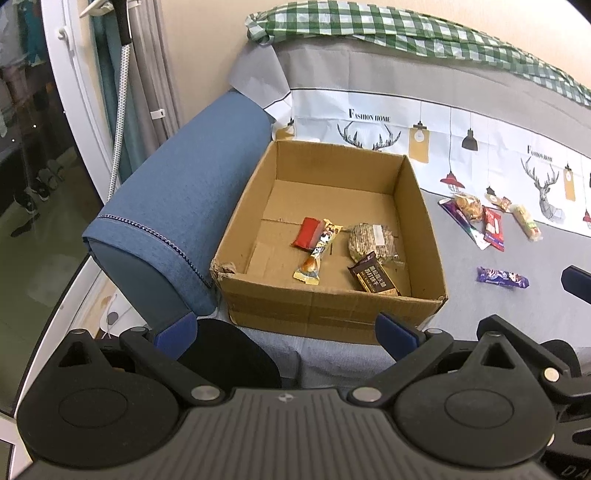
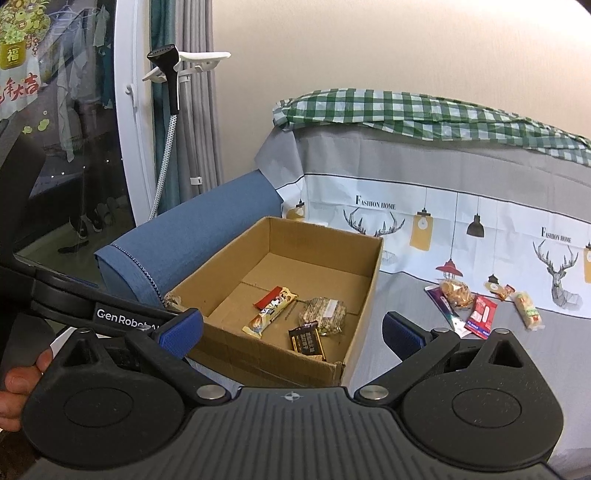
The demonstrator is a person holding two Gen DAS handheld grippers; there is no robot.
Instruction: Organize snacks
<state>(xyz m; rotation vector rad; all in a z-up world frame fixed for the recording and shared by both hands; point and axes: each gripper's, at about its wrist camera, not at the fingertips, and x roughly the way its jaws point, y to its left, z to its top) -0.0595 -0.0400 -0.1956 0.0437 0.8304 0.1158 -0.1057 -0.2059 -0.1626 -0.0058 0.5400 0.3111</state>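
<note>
An open cardboard box (image 1: 332, 306) (image 2: 365, 280) sits on the grey sofa seat beside the blue armrest. Inside lie a red packet (image 1: 306, 232), a yellow bar (image 1: 318, 253) (image 2: 271, 308), a round nut cake (image 1: 371, 240) (image 2: 325, 315) and a brown chocolate packet (image 1: 373, 275) (image 2: 307, 341). Loose snacks lie to the right of the box: a purple bar (image 1: 502, 277), a red packet (image 1: 493, 228) (image 2: 480, 315), a biscuit bag (image 1: 468, 206) (image 2: 456, 292) and a pale bar (image 1: 526, 221) (image 2: 530, 314). My left gripper (image 1: 288, 328) is open and empty in front of the box. My right gripper (image 2: 291, 330) is open and empty, above the box's near corner.
The blue armrest (image 1: 184, 206) (image 2: 192, 240) borders the box on the left. A printed cover (image 1: 443, 140) drapes the sofa back, with green checked cloth (image 1: 406, 33) on top. A garment steamer (image 2: 171, 77) and curtains stand at the left by a glass door.
</note>
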